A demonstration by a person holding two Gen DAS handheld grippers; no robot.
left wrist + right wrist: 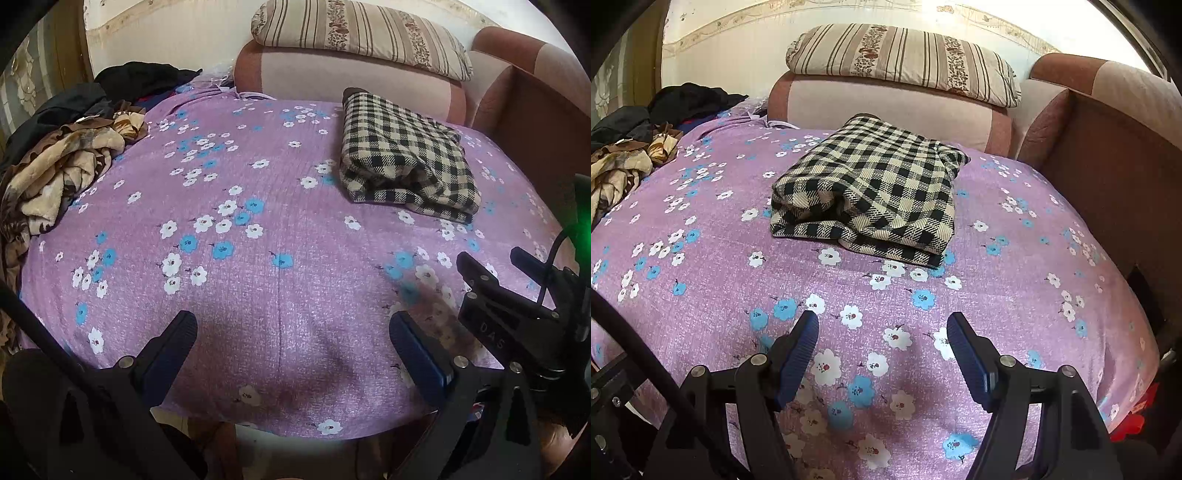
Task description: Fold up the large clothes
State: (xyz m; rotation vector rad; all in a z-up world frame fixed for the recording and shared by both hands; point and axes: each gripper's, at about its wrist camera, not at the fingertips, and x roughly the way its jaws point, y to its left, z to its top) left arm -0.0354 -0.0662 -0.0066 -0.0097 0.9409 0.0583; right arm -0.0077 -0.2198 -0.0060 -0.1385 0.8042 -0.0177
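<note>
A black-and-cream checked garment (868, 195) lies folded into a thick rectangle on the purple flowered bedspread (701, 221), toward the back right; it also shows in the left wrist view (402, 158). My right gripper (882, 321) is open and empty, hovering above the spread in front of the garment. My left gripper (291, 325) is open and empty above the near edge of the spread. The right gripper's body shows at the right of the left wrist view (491, 284).
A heap of unfolded clothes, brown-and-cream (59, 177) and black (140, 77), lies at the left edge. A striped pillow (901, 59) rests on a pink sofa back (886, 107). A sofa arm (1108, 155) borders the right side.
</note>
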